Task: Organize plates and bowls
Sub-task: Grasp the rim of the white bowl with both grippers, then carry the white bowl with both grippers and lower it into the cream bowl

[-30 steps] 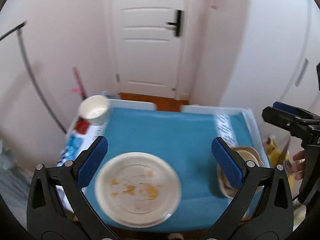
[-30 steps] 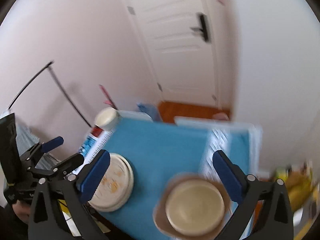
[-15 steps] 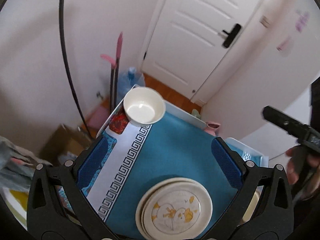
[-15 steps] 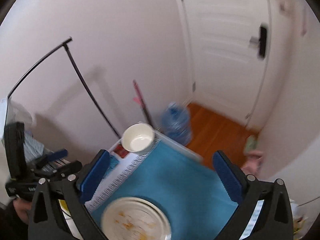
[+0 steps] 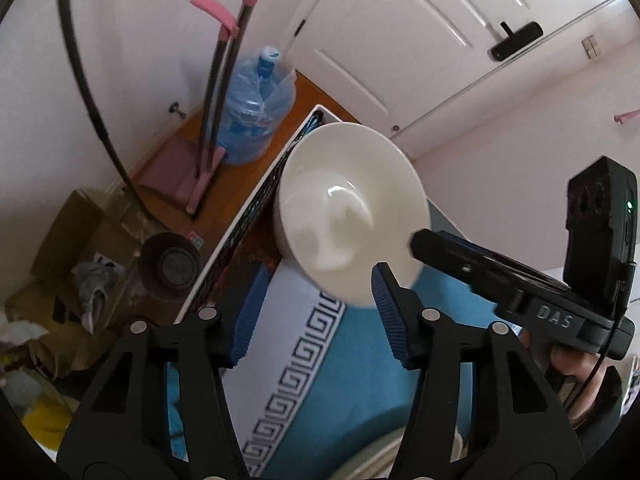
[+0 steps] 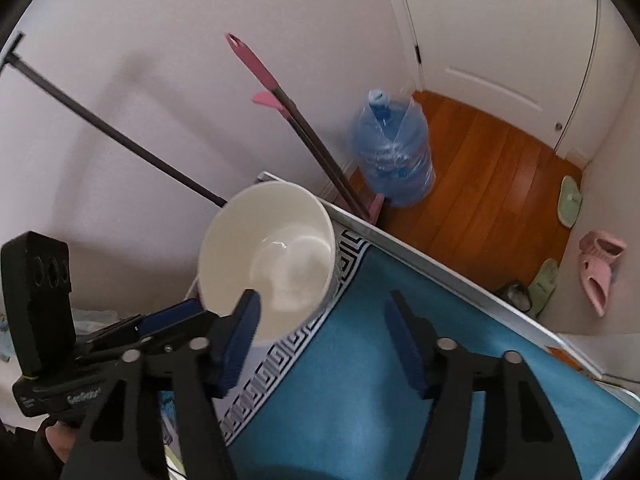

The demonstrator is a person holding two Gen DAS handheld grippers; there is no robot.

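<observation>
Blue tablecloth [image 6: 360, 392] under us — the white bowl [image 5: 352, 208] sits at its far corner, just ahead of our left gripper [image 5: 316, 312]; right gripper [image 6: 324, 336] flanks it — both closing, empty.

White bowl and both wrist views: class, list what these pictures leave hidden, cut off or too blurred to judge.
- Bowl base, both views: hidden by its own wall, so where it meets the cloth cannot be seen.
- Plates, left view: cut off by the bottom edge and a gripper finger; the count is unclear.
- Right gripper and bowl rim, right view: motion blur; contact unclear as the jaws close.
- Bottle label: blurred.
</observation>
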